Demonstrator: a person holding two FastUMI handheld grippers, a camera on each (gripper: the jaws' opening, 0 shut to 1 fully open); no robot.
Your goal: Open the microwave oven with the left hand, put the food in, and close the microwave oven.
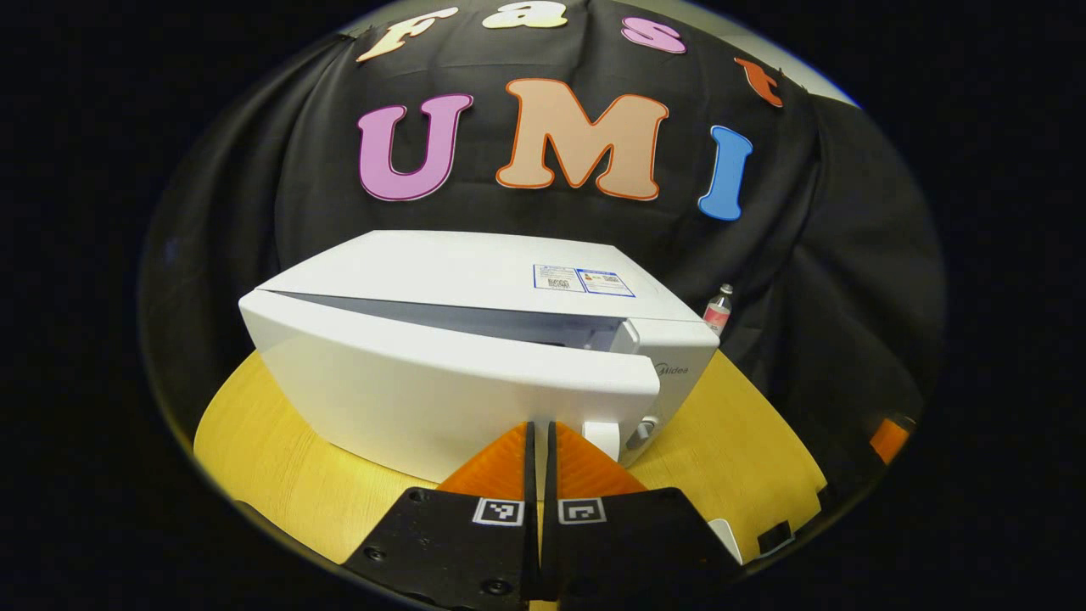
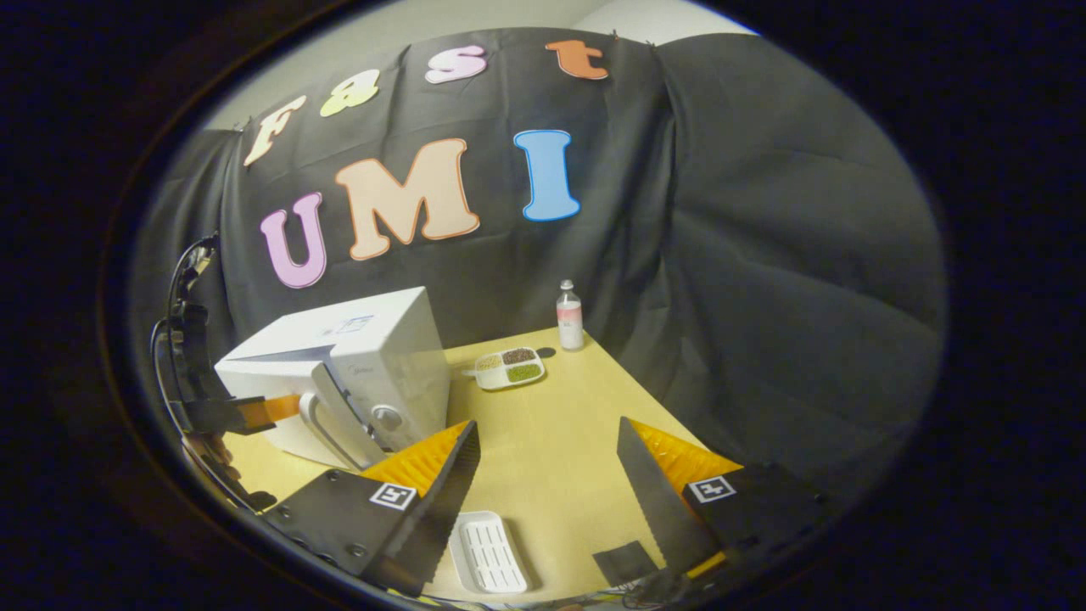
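- Left hand-held gripper (image 1: 540, 433): fingers closed together, nothing between them, tips right up against the lower front of the microwave door (image 1: 441, 390). Seen from the right gripper view, this hand-held gripper sits at the door's left side; whether it actually touches the door I cannot tell.
- Microwave oven (image 2: 373, 356): white, stands at the bench's (image 2: 551, 441) left side, near the back. Door ajar, a dark gap along its top edge; hinge on the left, free edge with the handle (image 2: 327, 428) swung out toward the bench's front.
- Right hand-held gripper (image 2: 547, 475): fingers spread wide, holding nothing, over the bench's front edge.
- Food tray (image 2: 509, 367): compartment dish with three fillings, near the bench's back edge, just right of the oven, a small bottle (image 2: 569, 318) behind it. Long axis runs roughly left-right along the back edge.
- Key relation: the tray lies ahead of the right hand-held gripper, slightly left; that hand is the nearer.
- Judgement: door needs swinging wider before the tray goes in.
- White slotted dish (image 2: 488, 552) near the front edge.
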